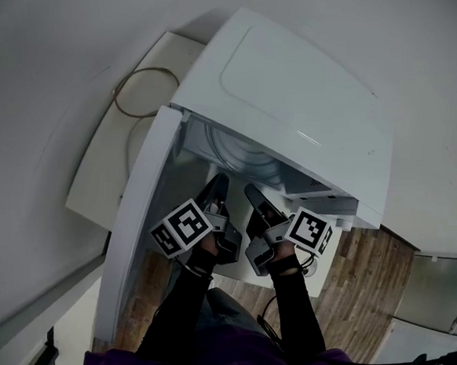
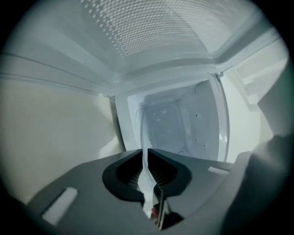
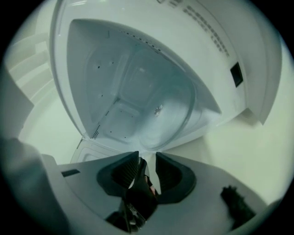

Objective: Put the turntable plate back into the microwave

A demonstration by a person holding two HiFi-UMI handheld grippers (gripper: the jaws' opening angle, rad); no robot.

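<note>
White walls surround the microwave [image 1: 298, 104], its door [image 1: 138, 226] swung wide leftward. My left gripper [image 2: 146, 160] clamps the turntable plate [image 3: 170, 114] by its rim; my right gripper [image 3: 147, 158] gapes empty.

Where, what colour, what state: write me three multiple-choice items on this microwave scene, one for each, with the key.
1. Where is the glass plate?
A. on top of the microwave
B. inside the microwave
C. on the floor

2. What colour is the microwave?
A. white
B. black
C. red

3. How does the door stand?
A. shut
B. taken off
C. swung open

Key:
1 B: the right gripper view shows the plate within the cavity.
2 A: the casing is white in the head view.
3 C: the door stands out to the side and the inside shows.
</note>
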